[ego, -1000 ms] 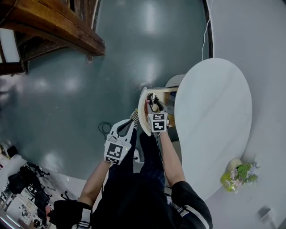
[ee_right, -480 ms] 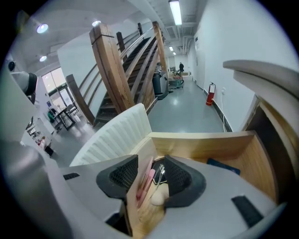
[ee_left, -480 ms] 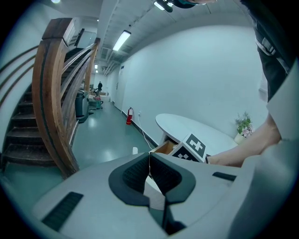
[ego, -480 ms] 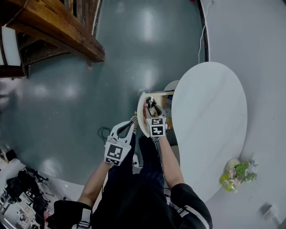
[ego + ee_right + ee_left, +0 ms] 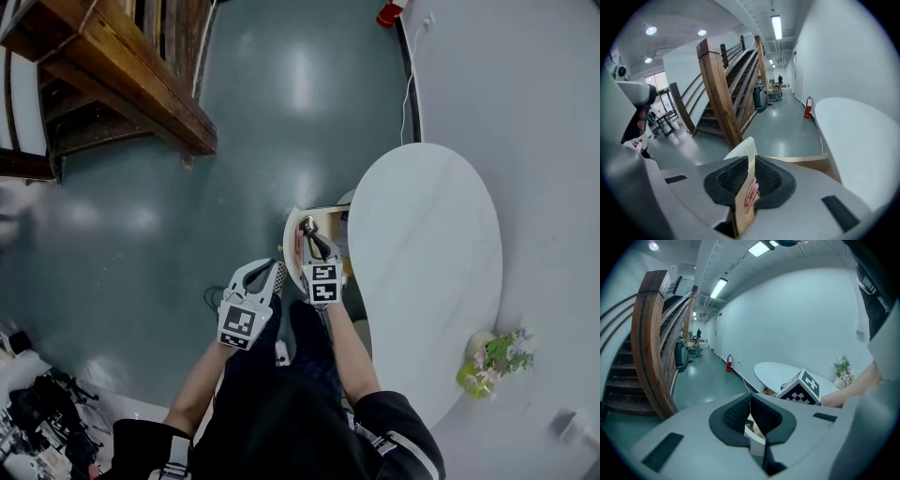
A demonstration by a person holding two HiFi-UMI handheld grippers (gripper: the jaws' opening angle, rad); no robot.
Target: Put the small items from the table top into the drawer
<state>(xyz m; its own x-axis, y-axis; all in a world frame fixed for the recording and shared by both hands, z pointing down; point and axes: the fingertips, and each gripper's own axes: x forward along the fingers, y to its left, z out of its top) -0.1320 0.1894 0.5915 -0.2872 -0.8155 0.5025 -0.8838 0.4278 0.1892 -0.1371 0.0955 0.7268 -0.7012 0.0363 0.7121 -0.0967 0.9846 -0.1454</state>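
Right claw (image 5: 306,225) just closed up empty, lifted out of the drawer (image 5: 289,242)
Drop looks done, back to the table (image 5: 422,253) next.

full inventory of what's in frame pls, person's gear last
table: one, white, oval, right side of head view
drawer: one, white front, wood inside, open at the table's left edge
pink item: one, in the drawer; kind unclear
potted plant: one, green, on the table's near end
staircase: one, brown wood, upper left
fire extinguisher: one, red, by the far wall
cable: one, white, along the wall
left gripper: grey, shut, left of the drawer
right gripper: grey, over the drawer, jaws just closed, nothing between them
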